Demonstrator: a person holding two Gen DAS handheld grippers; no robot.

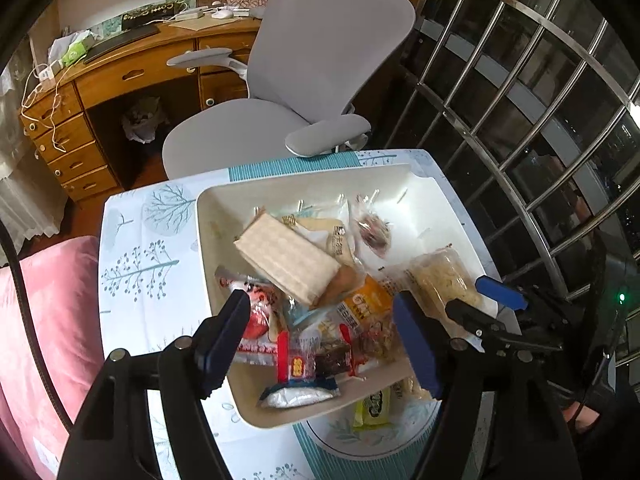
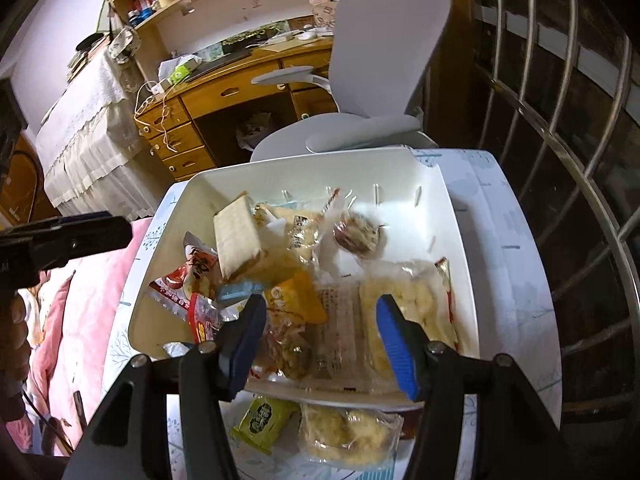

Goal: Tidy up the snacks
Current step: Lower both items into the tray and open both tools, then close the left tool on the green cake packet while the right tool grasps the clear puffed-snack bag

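Both grippers (left point(image 1: 320, 344), right point(image 2: 318, 340)) agape, seemingly empty, over bin's point(image 2: 452, 216) near rim.

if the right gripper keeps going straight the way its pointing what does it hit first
Most likely the clear-wrapped pastry packet lying in the white bin; it sits right between the open right gripper fingers. Depth is hard to judge in this fisheye view, so the yellow-filled packet beside it could be touched too.

White bin point(image 1: 224, 216); tablecloth point(image 1: 152, 240) pale blue, tree print, teal stripes; green-yellow packet point(image 2: 262, 420) at 6 o'clock; grey chair point(image 1: 332, 52); pink blanket point(image 1: 48, 300)
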